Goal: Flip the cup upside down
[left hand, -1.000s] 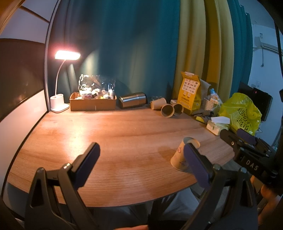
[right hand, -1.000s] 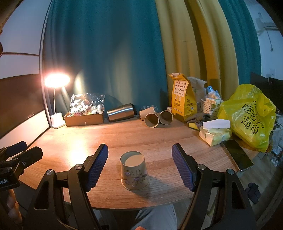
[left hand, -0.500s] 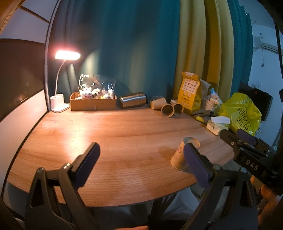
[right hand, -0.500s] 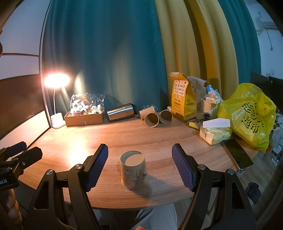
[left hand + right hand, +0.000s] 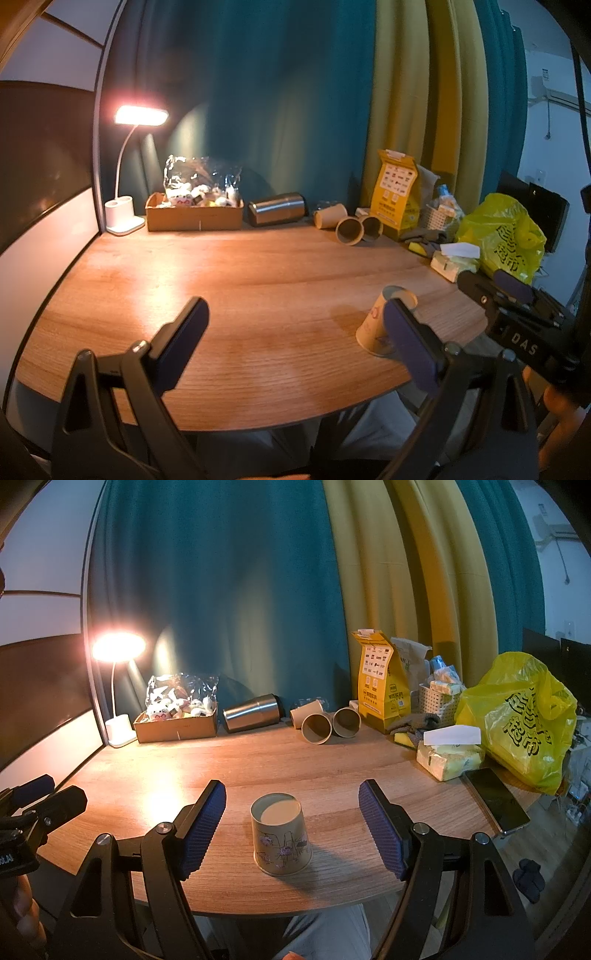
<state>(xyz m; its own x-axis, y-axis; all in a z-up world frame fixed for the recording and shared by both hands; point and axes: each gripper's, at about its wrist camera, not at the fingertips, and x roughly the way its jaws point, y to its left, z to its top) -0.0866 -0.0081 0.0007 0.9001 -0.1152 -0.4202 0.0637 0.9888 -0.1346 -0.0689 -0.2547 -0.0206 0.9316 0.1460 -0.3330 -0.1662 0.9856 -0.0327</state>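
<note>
Right wrist view: my right tongs (image 5: pixel 291 827) gape wide, empty, the paper cup (image 5: pixel 280 834) already upside down on the table (image 5: pixel 332 760) between my 2 fingers. My left tongs (image 5: pixel 291 343) gape too, the cup beside them.

A lived-in home room: teal and yellow curtains (image 5: pixel 332 590) hang behind the wooden bench (image 5: pixel 258 760) (cluttered along its back edge), desk lamp (image 5: pixel 118 686) glowing beside them.

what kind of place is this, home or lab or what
Probably a lived-in room at home, a desk used for storage: a wooden table against curtains, lit by a desk lamp, with a yellow shopping bag and a tissue pack.
</note>
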